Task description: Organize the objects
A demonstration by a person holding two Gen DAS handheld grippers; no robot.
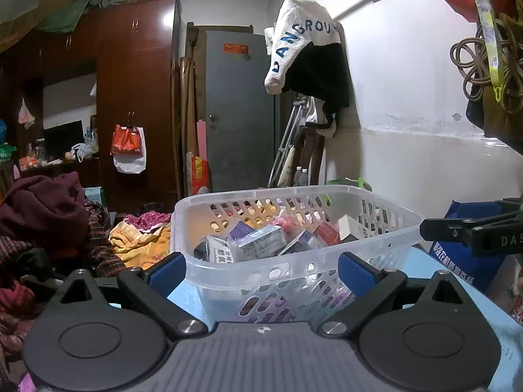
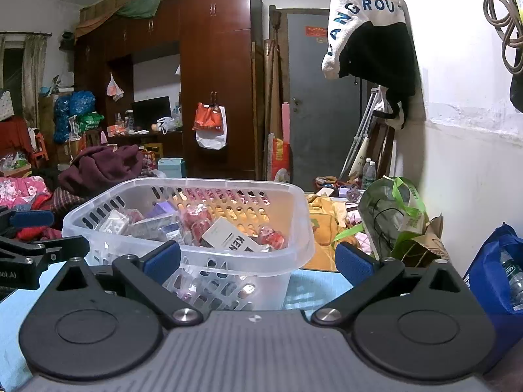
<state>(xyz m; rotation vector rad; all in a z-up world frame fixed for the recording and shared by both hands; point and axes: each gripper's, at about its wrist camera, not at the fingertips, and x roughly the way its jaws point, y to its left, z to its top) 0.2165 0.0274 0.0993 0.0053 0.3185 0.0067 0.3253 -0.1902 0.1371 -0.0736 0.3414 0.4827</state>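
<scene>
Translucent plastic basket (image 1: 294, 261) sits just ahead of both pairs of jaws, packed with small boxes (image 1: 261, 241) and red packets (image 2: 196, 222). Left gripper (image 1: 261, 274) and right gripper (image 2: 258, 261) both stand spread wide, holding nothing. A risk I judge: closing on the thin rim could flex it, tip the basket and spill the heaped contents off the blue tabletop (image 2: 313, 284).
</scene>
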